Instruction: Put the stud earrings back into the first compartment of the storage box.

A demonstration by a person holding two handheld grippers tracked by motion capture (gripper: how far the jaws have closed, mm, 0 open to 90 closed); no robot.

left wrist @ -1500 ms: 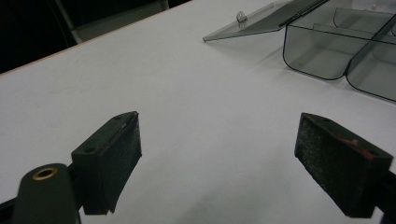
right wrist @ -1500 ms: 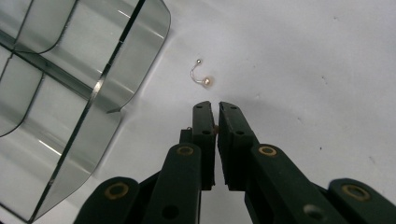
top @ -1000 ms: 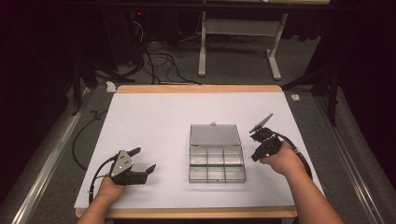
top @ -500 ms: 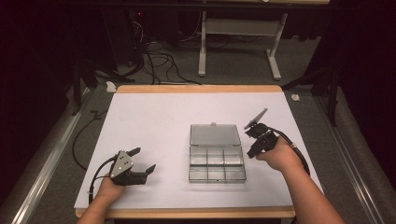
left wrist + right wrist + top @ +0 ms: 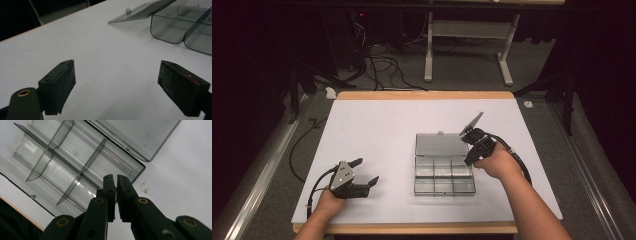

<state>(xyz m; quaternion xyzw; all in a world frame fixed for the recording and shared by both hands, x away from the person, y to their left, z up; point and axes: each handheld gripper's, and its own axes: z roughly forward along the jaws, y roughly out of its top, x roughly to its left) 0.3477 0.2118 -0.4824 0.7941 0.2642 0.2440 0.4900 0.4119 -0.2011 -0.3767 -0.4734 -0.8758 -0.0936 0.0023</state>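
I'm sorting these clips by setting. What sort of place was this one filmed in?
Probably a lab or recording workspace, not a home. A wooden table covered with a plain white sheet stands in a dark room; loose cables trail over grey carpet behind it, beside a metal desk frame. A clear compartment box lies open on the table.

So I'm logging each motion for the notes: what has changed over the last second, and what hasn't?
The right gripper, jaws shut, with nothing visibly held, moved left toward the clear compartment box, and now hangs over the box's right edge near the hinge. The left gripper stayed put on the white table cover, jaws open and empty. The box and its lid, lying open flat behind it, did not move.
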